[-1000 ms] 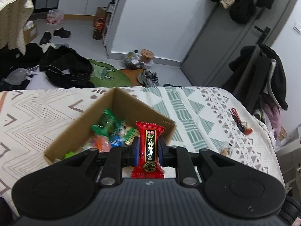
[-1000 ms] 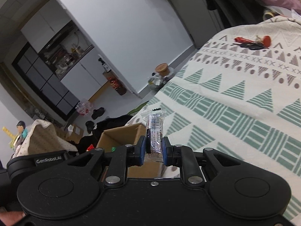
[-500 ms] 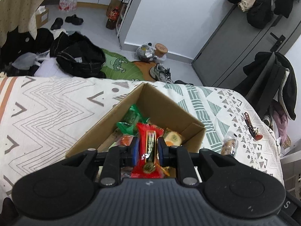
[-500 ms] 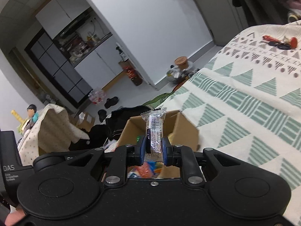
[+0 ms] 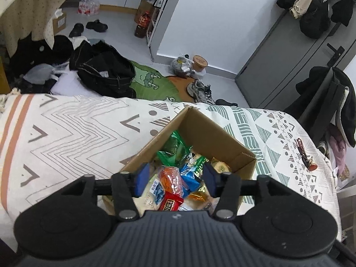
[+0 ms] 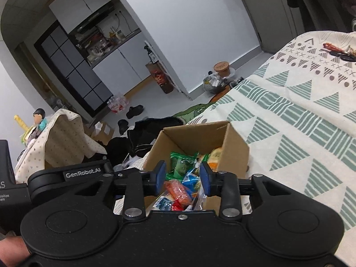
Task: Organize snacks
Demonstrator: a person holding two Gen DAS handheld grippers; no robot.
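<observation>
Both snacks have been released into the cardboard box (image 5: 207,138) on the bed (image 5: 66,129), red packet (image 5: 170,202) seen inside, left hand-held gripper (image 5: 174,176) and right hand-held gripper (image 6: 182,175) spread wide, empty, so further pickups are likely next.

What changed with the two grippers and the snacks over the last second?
Both grippers moved in over the brown cardboard box and opened. The left gripper dropped its red wrapped candy into the box; the right gripper let go of its clear wrapped snack. The box stayed on the patterned blanket.
</observation>
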